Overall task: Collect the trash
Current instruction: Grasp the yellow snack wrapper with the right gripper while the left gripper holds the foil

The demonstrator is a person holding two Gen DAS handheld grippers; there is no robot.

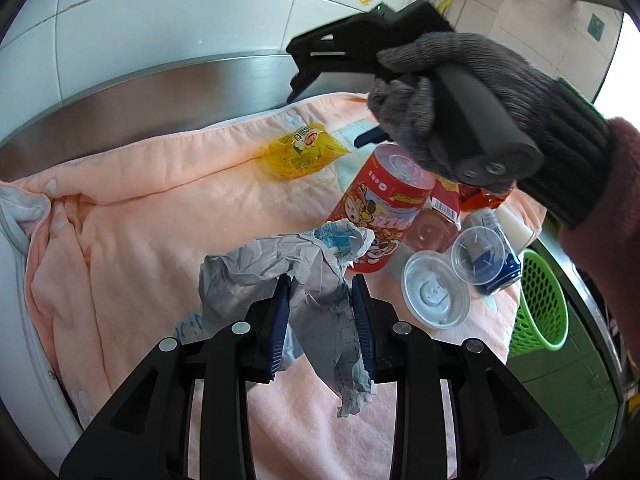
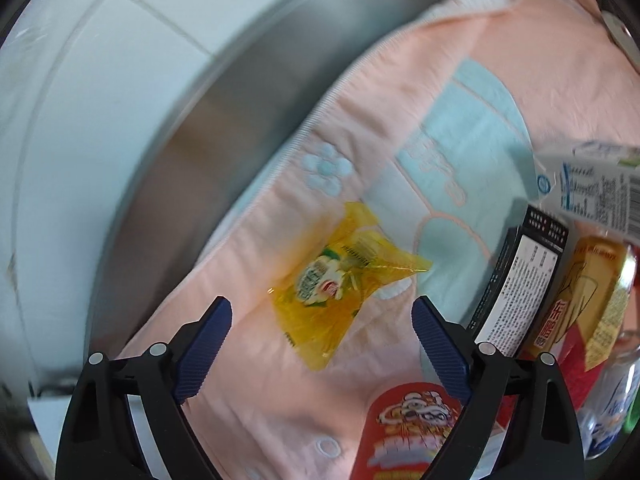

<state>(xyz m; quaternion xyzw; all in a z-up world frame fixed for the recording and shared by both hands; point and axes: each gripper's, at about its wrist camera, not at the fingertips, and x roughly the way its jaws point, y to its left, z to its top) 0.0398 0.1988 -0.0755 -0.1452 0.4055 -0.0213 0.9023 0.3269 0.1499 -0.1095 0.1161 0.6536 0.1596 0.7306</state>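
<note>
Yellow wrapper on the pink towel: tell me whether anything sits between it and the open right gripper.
Nothing visible does. In the right wrist view the yellow wrapper lies flat on the pink towel, framed by the open right gripper. The black box and red can sit off to the side, clear of the path.

The peach blanket (image 1: pixel 132 216) lay bare around the yellow wrapper (image 2: pixel 340 280), leaving open room there. Toward the desk's right edge, a red can (image 1: pixel 376 216), cups (image 1: pixel 478 248) and a black box (image 2: pixel 520 284) crowded the way.
</note>
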